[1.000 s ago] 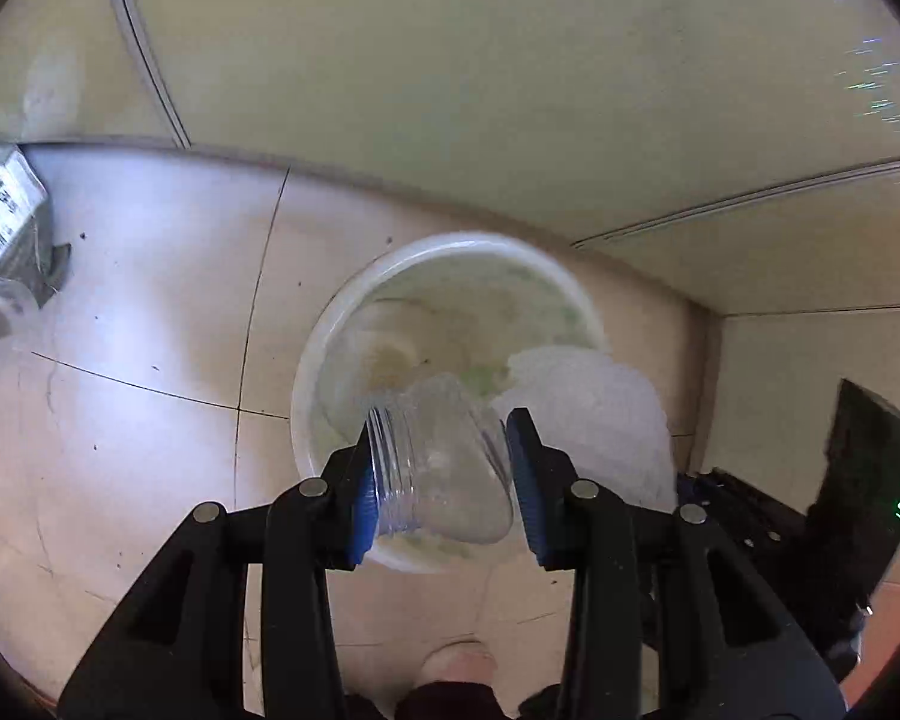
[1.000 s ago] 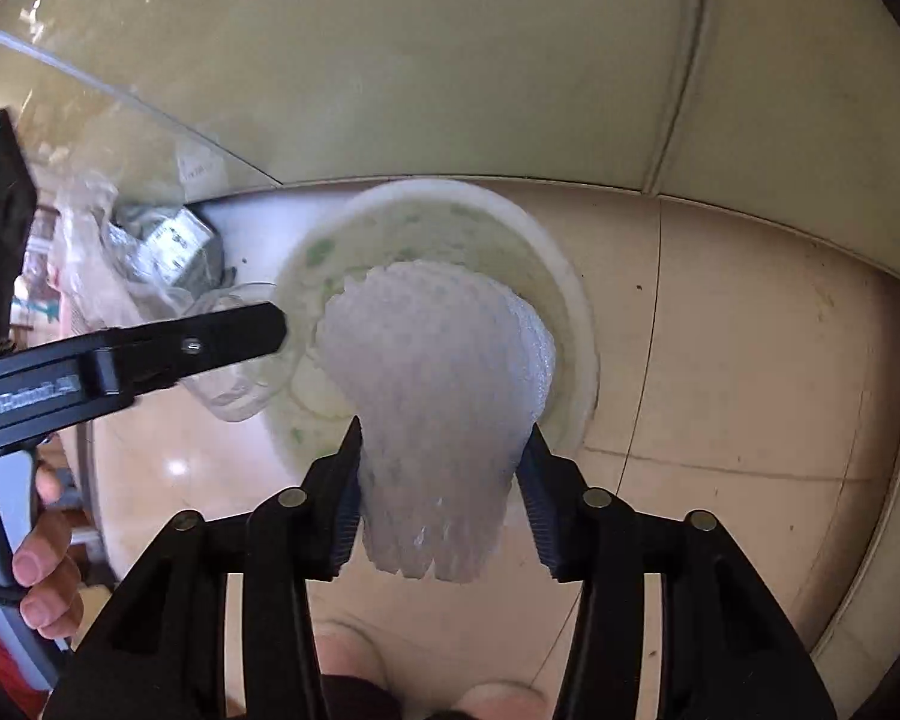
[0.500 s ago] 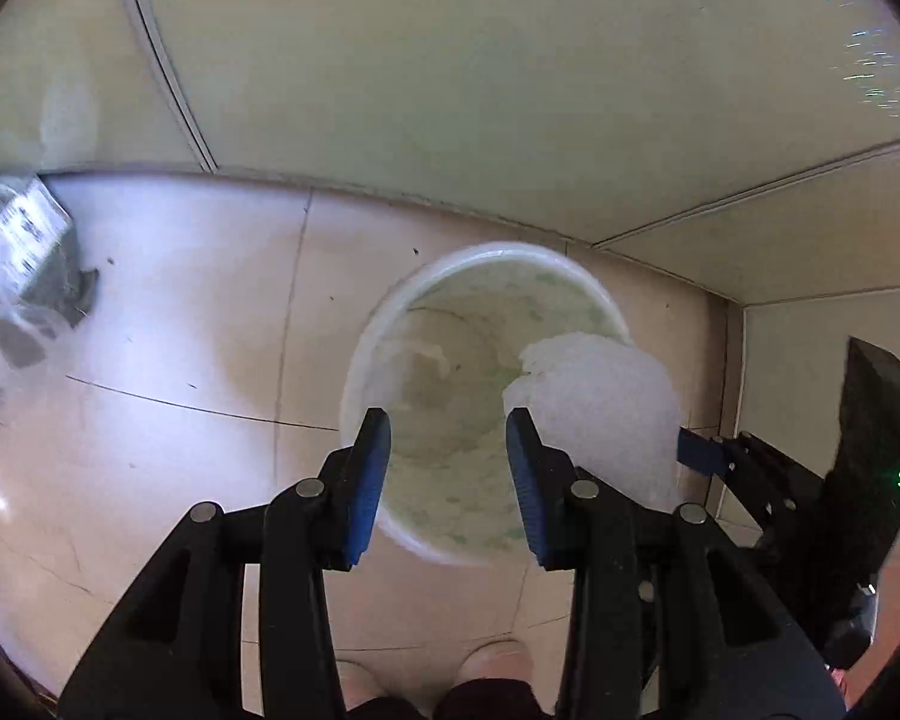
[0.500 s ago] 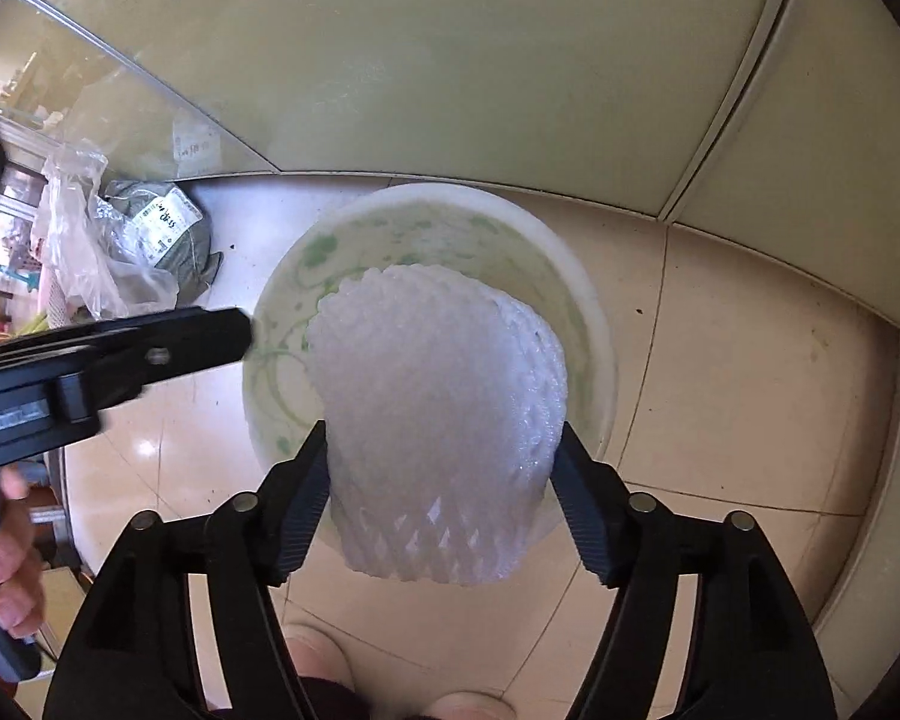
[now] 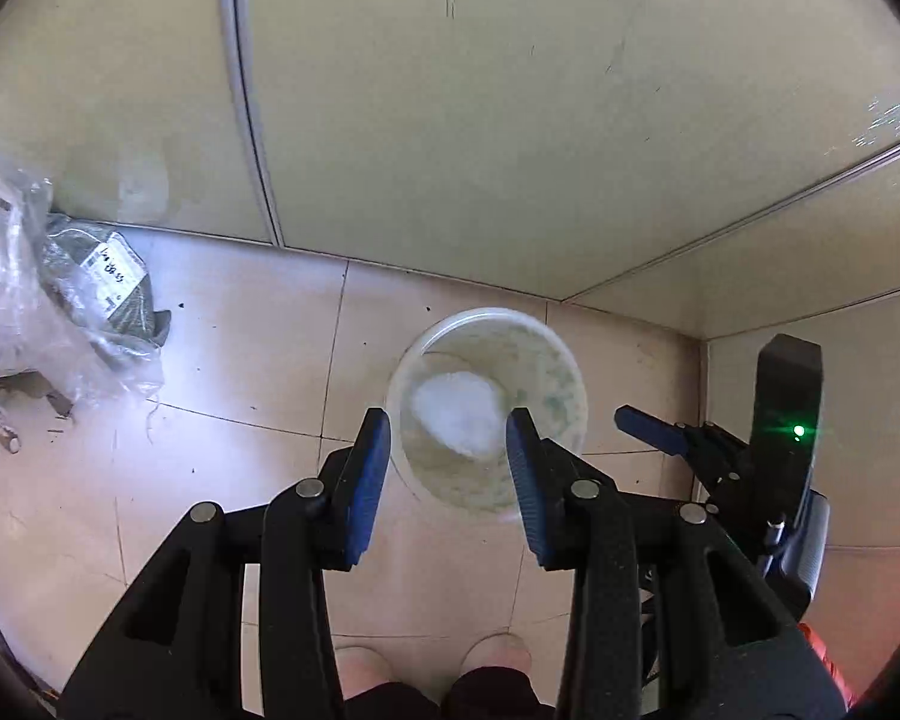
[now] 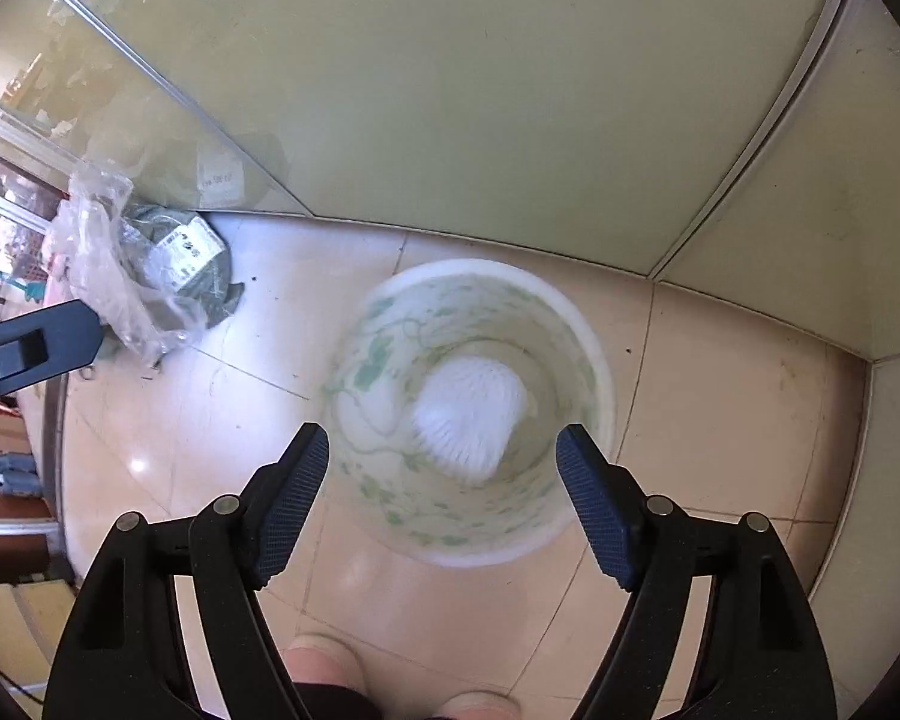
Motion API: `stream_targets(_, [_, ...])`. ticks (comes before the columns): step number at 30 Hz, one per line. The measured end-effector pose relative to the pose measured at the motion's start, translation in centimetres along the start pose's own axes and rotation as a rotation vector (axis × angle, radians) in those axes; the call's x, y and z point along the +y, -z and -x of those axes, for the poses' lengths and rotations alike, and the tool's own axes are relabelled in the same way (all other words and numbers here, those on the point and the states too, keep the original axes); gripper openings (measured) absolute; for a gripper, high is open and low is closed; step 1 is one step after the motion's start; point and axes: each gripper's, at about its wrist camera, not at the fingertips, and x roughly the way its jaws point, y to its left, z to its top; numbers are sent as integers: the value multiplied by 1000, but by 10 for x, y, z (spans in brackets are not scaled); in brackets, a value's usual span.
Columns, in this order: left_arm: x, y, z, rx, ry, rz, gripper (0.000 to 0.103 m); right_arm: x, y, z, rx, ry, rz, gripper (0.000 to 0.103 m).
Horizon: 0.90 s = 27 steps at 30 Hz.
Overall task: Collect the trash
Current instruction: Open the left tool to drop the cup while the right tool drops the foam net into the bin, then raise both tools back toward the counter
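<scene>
A white bucket with a green leaf pattern [image 5: 561, 360] [image 6: 594, 360] stands on the tiled floor in a corner. A white foam net [image 5: 459, 411] [image 6: 471, 411] lies inside it. My left gripper [image 5: 447, 480] is open and empty, held high above the bucket's near rim. My right gripper [image 6: 444, 498] is wide open and empty, above the bucket's near side; it also shows at the right of the left wrist view [image 5: 660, 429]. The clear jar is not visible in the bucket.
A crumpled clear plastic bag with a grey labelled packet [image 5: 60, 306] [image 6: 144, 264] lies on the floor at the left by the glass wall. Pale green walls close the corner behind the bucket. My shoe tips [image 5: 432, 663] show at the bottom.
The left gripper let go of the clear jar over the bucket, then rose. The right gripper opened and the foam net fell into the bucket. Both grippers have lifted away.
</scene>
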Motion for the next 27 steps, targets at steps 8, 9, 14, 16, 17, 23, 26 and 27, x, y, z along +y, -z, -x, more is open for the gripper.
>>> stream_targets(8, [-28,0,63,12,-21,-36,38,18,-12,75,-29,-15,-22,76])
stream_targets(9, [-33,0,77,9,-21,-40,38,24,-14,89,-43,-15,-25,76])
stream_targets(14, [-70,-6,168,-40,-31,-87,38,43,-23,196,-125,9,-30,76])
stream_targets(16, [-86,-9,209,-76,-38,-114,38,51,-26,247,-166,24,-34,76])
stream_targets(17, [-96,-10,232,-99,-42,-129,38,56,-27,277,-191,28,-37,76])
stream_targets(23, [-145,-27,371,-238,-35,-176,38,79,-31,424,-330,35,-81,76])
stream_targets(26, [-162,-38,435,-317,-18,-193,40,89,-33,489,-400,49,-115,76])
stream_targets(27, [-167,-41,453,-346,-13,-198,42,92,-33,508,-423,53,-127,76])
